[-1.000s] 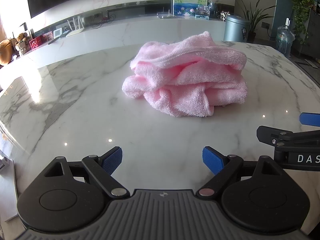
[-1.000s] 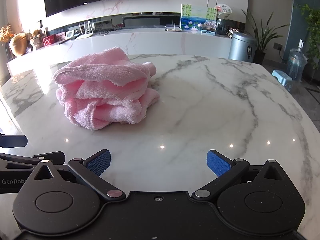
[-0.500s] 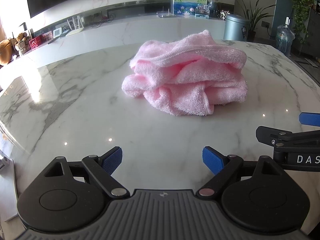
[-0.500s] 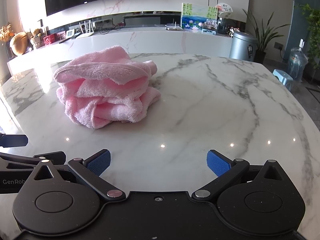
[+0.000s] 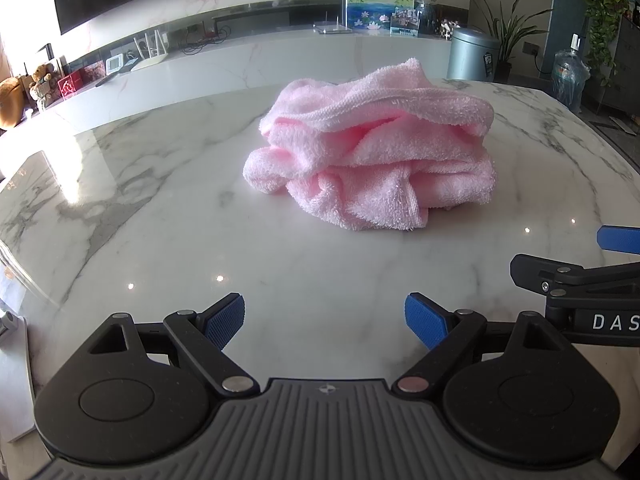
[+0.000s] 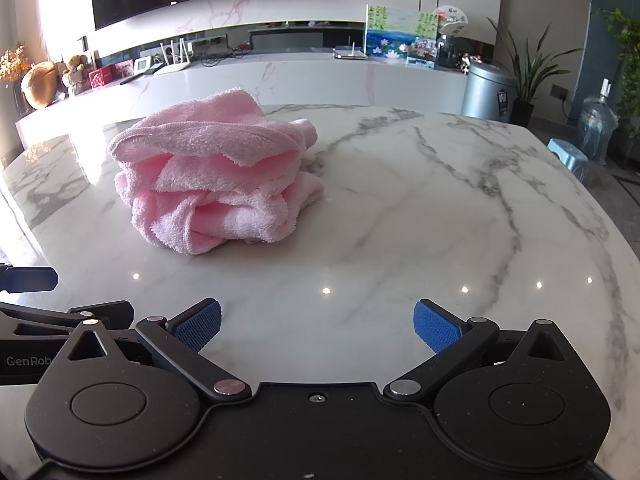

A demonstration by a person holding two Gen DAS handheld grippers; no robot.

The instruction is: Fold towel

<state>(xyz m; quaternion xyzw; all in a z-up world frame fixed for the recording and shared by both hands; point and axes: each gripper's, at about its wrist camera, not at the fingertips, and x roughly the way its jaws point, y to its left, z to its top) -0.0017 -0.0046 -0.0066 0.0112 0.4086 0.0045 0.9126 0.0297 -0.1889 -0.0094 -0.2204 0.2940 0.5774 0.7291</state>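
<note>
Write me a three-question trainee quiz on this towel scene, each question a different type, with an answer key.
1. True or false: the pink towel already lies flat and neatly folded on the marble table.
2. Multiple choice: the left tongs are A) shut on the towel, B) open and holding nothing, C) out of view.
3. Fill in: from the right wrist view, the towel lies ahead and to the ____ of the right tongs.

Key: 1 false, it is a crumpled heap. 2 B. 3 left.
</note>
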